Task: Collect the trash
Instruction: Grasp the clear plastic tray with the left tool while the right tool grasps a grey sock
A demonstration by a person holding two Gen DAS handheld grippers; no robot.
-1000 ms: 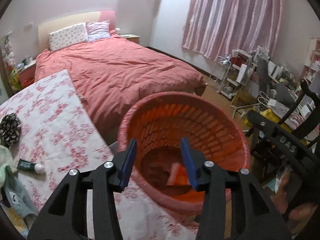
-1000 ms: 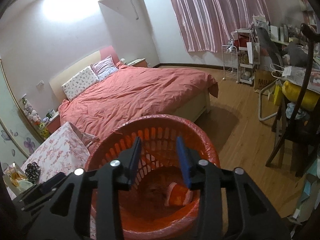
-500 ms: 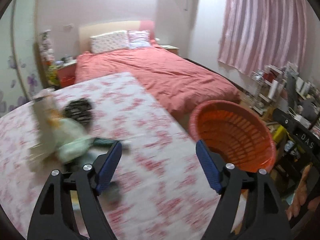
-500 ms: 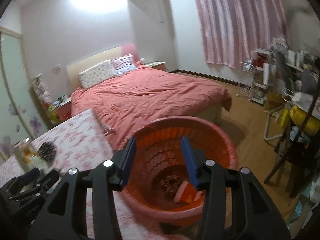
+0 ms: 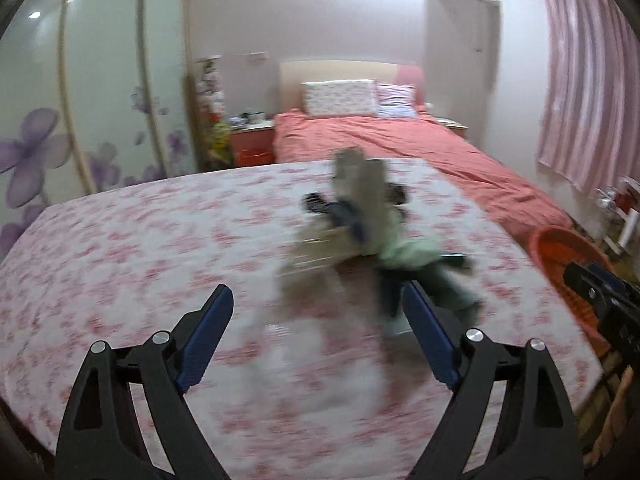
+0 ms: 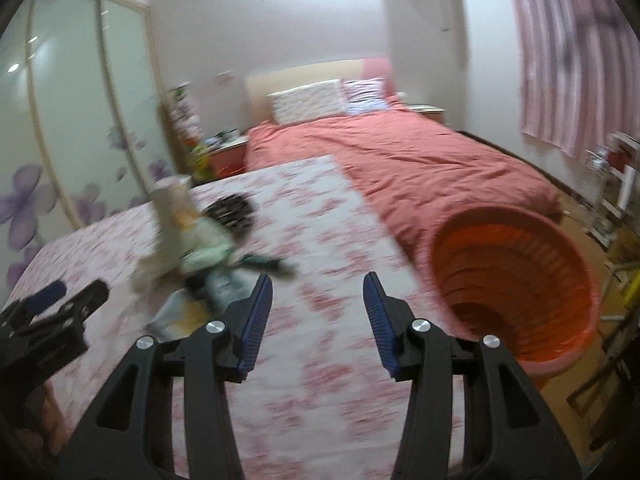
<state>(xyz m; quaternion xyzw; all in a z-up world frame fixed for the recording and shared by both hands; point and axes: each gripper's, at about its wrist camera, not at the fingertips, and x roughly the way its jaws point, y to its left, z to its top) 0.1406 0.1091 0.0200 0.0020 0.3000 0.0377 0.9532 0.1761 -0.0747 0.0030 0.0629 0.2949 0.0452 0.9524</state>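
Two black grippers with blue pads hover over a table in a pink flowered cloth (image 5: 120, 240). The left gripper (image 5: 318, 336) is spreading wide, empty. The right gripper (image 6: 318, 320) stands partly open, empty. A blurred pile of trash (image 5: 360, 224) lies mid-table. An orange basket (image 6: 520, 280) stands off the table's right edge.

Orange basket (image 6: 516, 264), pink-flowered white tablecloth (image 5: 120, 248), coral bedspread (image 6: 400, 160) (curtain (image 5: 584, 80) striped pink).
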